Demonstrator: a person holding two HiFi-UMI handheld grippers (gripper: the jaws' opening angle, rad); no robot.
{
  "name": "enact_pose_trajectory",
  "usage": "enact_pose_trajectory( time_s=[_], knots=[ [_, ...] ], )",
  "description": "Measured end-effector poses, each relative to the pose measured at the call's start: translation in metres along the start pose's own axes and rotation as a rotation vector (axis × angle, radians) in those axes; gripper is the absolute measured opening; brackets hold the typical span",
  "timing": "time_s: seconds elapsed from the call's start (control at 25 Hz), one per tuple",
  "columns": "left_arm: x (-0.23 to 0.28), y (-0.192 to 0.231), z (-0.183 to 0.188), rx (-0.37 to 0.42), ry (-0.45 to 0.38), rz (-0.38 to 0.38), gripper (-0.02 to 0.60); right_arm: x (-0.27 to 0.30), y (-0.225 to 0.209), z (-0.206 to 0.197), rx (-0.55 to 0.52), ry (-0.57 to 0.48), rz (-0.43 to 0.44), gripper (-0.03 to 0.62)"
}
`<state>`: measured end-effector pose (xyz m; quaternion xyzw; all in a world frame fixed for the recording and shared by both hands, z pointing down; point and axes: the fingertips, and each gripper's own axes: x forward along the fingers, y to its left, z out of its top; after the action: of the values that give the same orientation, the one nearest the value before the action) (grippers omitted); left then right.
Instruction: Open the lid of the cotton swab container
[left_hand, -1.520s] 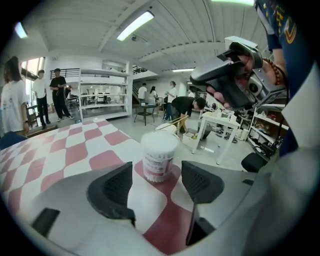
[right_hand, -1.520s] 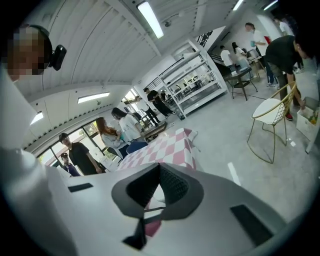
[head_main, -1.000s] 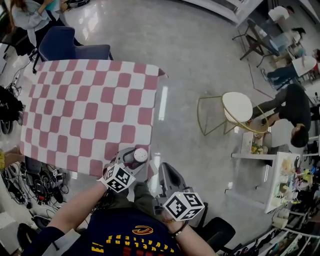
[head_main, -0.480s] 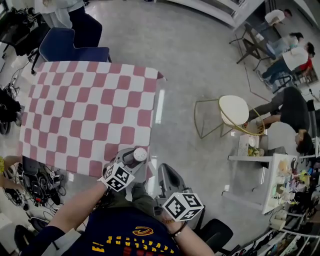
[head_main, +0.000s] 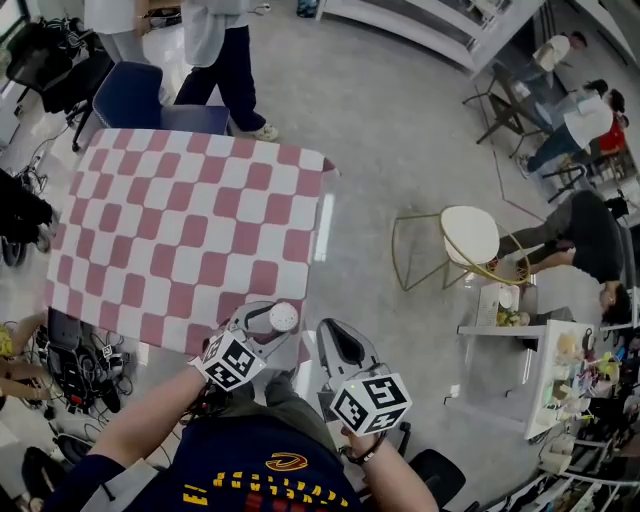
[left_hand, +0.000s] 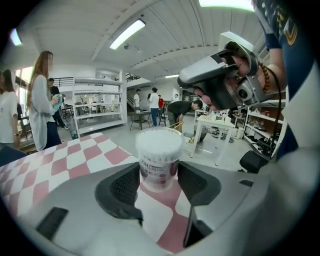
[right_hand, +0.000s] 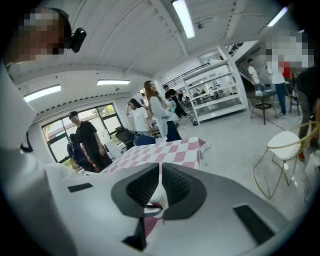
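Checkered table (head_main: 180, 230), near edge: left gripper (left_hand: 158, 184) clamps the upright cotton swab container (left_hand: 159, 162), lid (left_hand: 159, 138) still on. Right gripper (head_main: 332, 336), jaws together and empty, hovers just beside it. Next, I'd say, it must open and catch that lid.

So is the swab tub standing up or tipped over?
Upright: the swab tub stands straight, its white top facing up.

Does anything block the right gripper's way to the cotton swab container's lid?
Nothing visible. The left gripper holds the cotton swab container by its sides, lid uncovered; the shut right gripper is alongside, only air between.
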<state>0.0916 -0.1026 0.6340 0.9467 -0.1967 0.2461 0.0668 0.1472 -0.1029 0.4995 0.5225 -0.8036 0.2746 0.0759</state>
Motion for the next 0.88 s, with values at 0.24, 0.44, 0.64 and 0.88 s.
enact_pose_trajectory(
  time_s=[0.24,0.44,0.64,0.88],
  knots=[
    [-0.031,-0.002,0.022,0.007,0.011,-0.033,0.241,0.015,0.038,0.012,-0.289,0.030,0.134,0.050],
    [-0.052,0.001,0.046,0.001,0.011,-0.030,0.242,0.021,0.066,0.011,-0.400,0.077,0.275,0.131],
    [-0.068,0.002,0.073,0.003,0.022,-0.027,0.241,0.022,0.092,0.021,-0.485,0.104,0.391,0.226],
    [-0.078,0.000,0.099,0.029,0.037,-0.032,0.241,0.017,0.104,0.036,-0.613,0.119,0.428,0.241]
  ],
)
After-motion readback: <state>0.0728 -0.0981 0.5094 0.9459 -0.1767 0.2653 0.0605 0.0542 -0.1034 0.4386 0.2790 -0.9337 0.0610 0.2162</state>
